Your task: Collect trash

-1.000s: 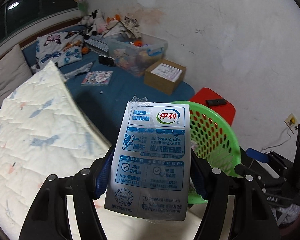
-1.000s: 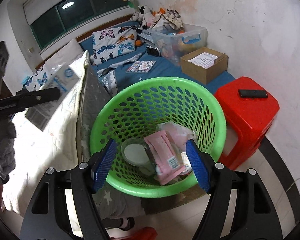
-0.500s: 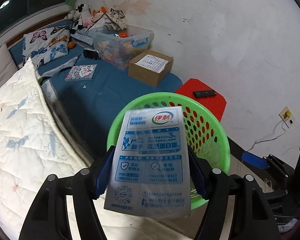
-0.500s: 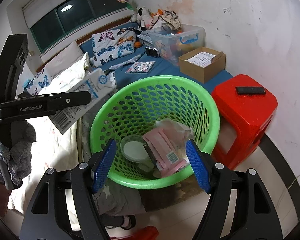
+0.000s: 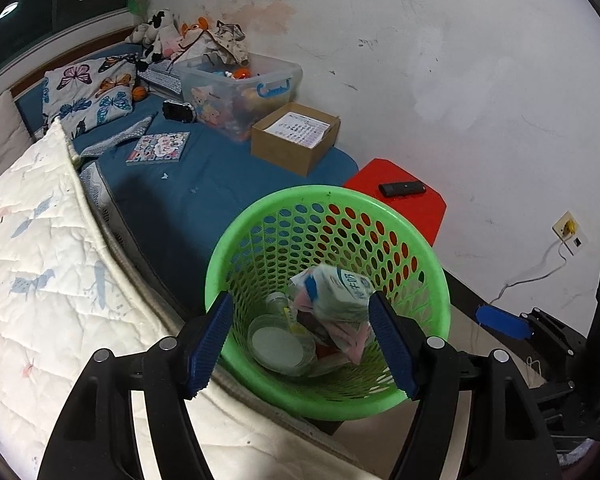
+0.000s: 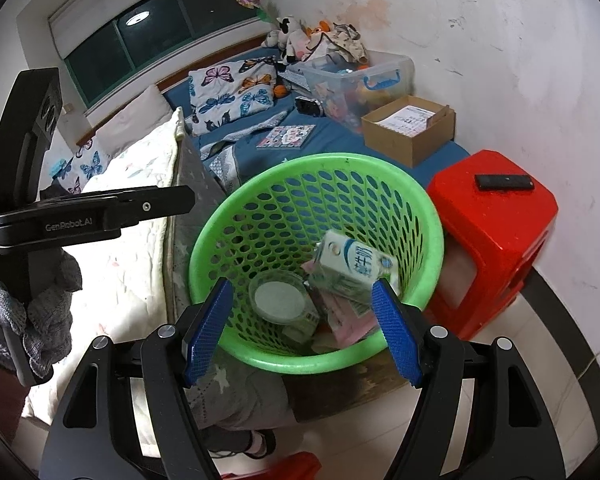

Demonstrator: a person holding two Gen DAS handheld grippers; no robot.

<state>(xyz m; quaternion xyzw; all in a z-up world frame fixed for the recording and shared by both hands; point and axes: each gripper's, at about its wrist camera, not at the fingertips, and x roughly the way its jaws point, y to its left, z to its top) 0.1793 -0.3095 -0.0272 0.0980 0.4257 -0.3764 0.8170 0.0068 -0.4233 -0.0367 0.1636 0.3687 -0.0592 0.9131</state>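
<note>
Both grippers, left [image 5: 302, 342] & right [image 6: 300, 330], w/ jaws spread wide & empty over the green basket [image 6: 236, 216], milk carton [image 6: 356, 270] lying inside at approx 3 o'clock atop other trash.

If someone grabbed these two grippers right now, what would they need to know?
Left gripper: open, holding nothing, above the green basket.
Right gripper: open, holding nothing, also facing the basket.
Milk carton: in the basket, on top of a pink wrapper, beside a clear lid.
Done: carton binned.
Left: look for more trash; none is obvious in either view.
</note>
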